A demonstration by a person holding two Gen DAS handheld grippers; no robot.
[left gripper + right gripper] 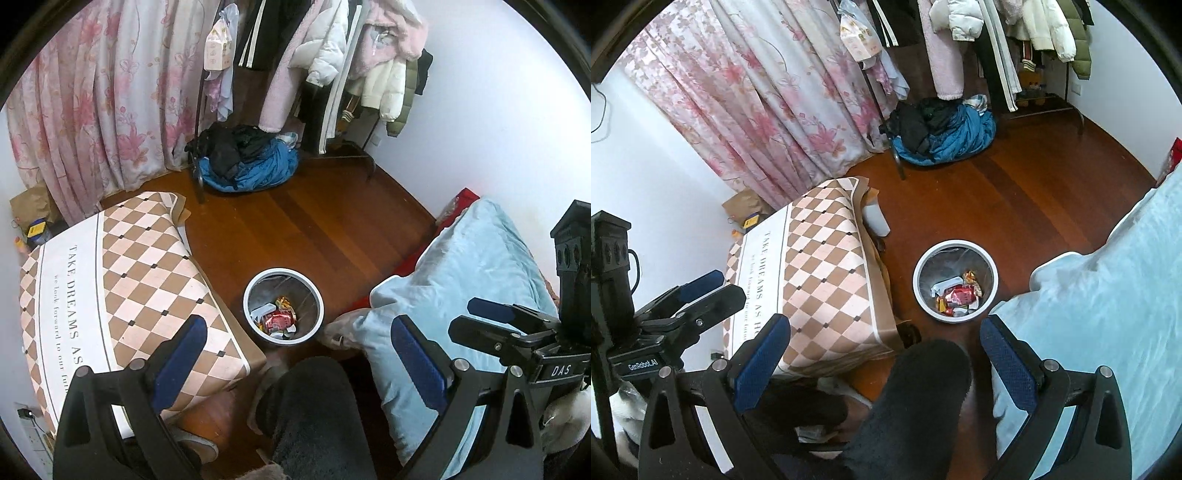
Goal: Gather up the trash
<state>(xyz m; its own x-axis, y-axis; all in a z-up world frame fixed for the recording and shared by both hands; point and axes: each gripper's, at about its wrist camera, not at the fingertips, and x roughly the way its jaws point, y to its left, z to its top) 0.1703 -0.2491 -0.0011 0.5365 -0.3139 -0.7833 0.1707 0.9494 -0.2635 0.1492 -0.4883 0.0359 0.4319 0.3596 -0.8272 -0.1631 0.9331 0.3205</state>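
Note:
A round white waste bin (pixel 283 275) stands on the wooden floor between a small table and a bed. It holds crumpled wrappers (pixel 277 320), red, yellow and white. The bin (pixel 955 245) and its wrappers (pixel 956 295) also show in the right wrist view. My left gripper (pixel 301 354) is open and empty, held high above the floor near the bin. My right gripper (pixel 886 350) is open and empty too, above the floor beside the bin. The right gripper also shows at the right edge of the left wrist view (pixel 491 317). The left gripper shows at the left edge of the right wrist view (pixel 701 291).
A table with a checkered cloth (pixel 122 288) stands left of the bin. A light blue quilt (pixel 461 280) on the bed lies to the right. A person's dark-clad leg (pixel 314 413) is below the grippers. A pile of clothes (pixel 243 158), a clothes rack and floral curtains (pixel 92 103) are at the back.

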